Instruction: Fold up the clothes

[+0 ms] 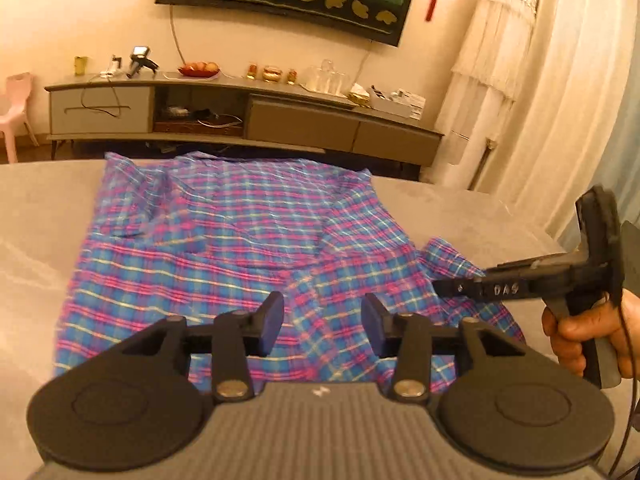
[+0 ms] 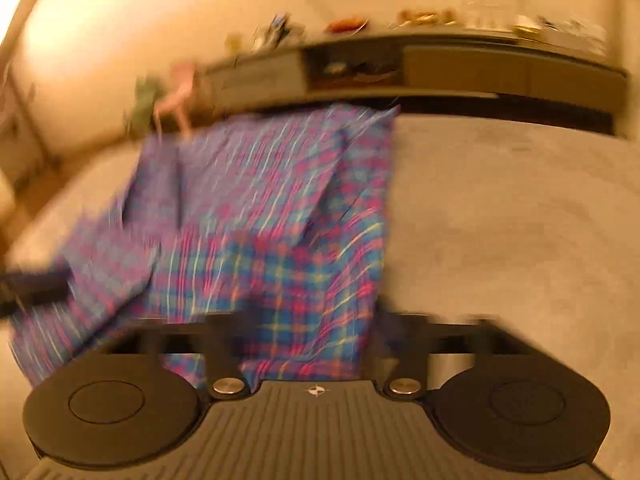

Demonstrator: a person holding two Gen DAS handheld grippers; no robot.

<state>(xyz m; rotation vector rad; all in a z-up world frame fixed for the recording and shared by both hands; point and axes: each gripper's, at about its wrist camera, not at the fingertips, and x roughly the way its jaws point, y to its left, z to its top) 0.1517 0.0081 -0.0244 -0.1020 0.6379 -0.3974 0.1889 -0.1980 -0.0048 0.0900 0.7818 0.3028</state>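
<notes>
Seemingly both grippers, left gripper (image 1: 322,322) open, hover over plaid shirt (image 1: 224,236).

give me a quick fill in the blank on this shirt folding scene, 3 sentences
1. The shirt on the table has a ____ pattern of blue and pink.
2. The left claw hovers over the shirt with its jaws ____.
3. The right claw reaches the shirt's edge, its handle held by a ____.

Missing words: plaid; open; hand
</notes>
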